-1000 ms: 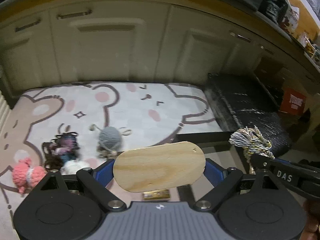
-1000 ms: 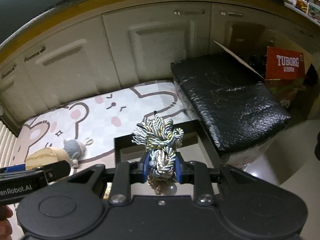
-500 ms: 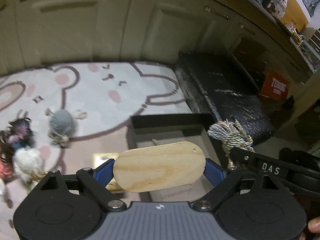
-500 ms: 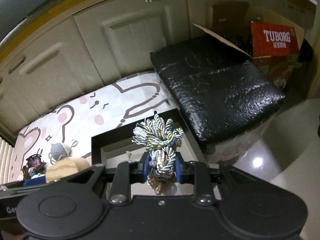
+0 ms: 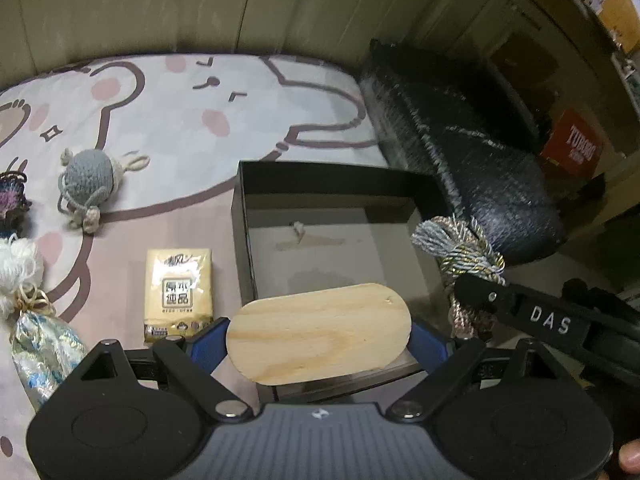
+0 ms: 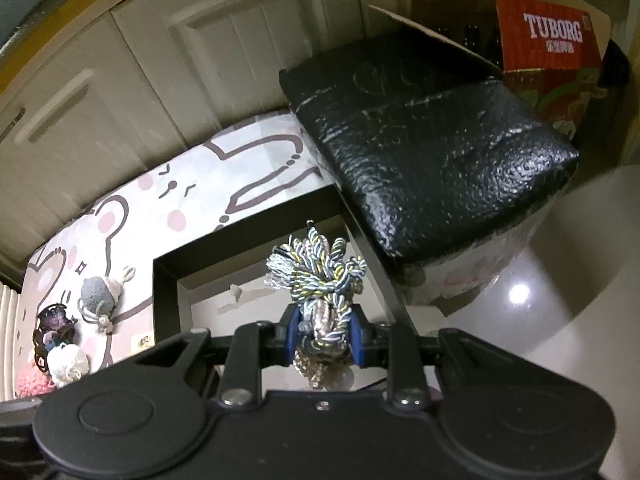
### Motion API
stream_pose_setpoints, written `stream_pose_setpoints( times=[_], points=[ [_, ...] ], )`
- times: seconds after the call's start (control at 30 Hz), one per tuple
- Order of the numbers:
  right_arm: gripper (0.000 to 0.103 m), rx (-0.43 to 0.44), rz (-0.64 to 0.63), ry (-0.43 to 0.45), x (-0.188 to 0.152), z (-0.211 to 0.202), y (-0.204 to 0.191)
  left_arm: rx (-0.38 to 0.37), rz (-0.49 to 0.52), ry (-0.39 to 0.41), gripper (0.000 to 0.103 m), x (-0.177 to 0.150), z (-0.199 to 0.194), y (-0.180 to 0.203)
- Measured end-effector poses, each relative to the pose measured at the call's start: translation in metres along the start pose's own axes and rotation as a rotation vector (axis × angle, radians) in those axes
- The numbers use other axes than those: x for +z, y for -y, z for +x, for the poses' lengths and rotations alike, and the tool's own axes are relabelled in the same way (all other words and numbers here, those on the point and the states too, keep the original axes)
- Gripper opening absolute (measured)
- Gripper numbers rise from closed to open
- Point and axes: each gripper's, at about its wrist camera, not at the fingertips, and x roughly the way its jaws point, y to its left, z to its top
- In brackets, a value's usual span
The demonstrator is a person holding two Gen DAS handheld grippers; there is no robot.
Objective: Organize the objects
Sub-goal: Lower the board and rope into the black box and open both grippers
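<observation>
Both grippers have neared the black box, left gripper clamping a wooden board, right gripper a tassel (tissue pack only left-view).

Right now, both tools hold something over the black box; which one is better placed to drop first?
Probably the left tool: its wooden oval hangs over the black box floor. The right tool holds the rope knot nearer the box's right wall.

A bear-print mat covers the floor — on it lie a black box, a tissue pack (yellow) and yarn toys.
</observation>
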Motion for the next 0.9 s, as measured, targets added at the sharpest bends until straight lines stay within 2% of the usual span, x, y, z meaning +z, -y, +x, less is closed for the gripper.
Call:
stream_pose_setpoints(
  times=[0.27, 0.5, 0.9],
  points=[
    [0.027, -0.015, 0.003, -0.027, -0.001, 0.009, 0.001, 0.042, -0.013, -0.002, 0.093, -0.002, 0.003, 0.000],
    [0.027, -0.007, 0.027, -0.033, -0.001, 0.012, 0.004, 0.068, 0.006, 0.015, 0.099, -0.002, -0.004, 0.000],
    [0.027, -0.024, 0.012, -0.052, -0.002, 0.022, 0.000, 0.106, 0.020, 0.002, 0.099, -0.002, -0.002, -0.006]
  ],
)
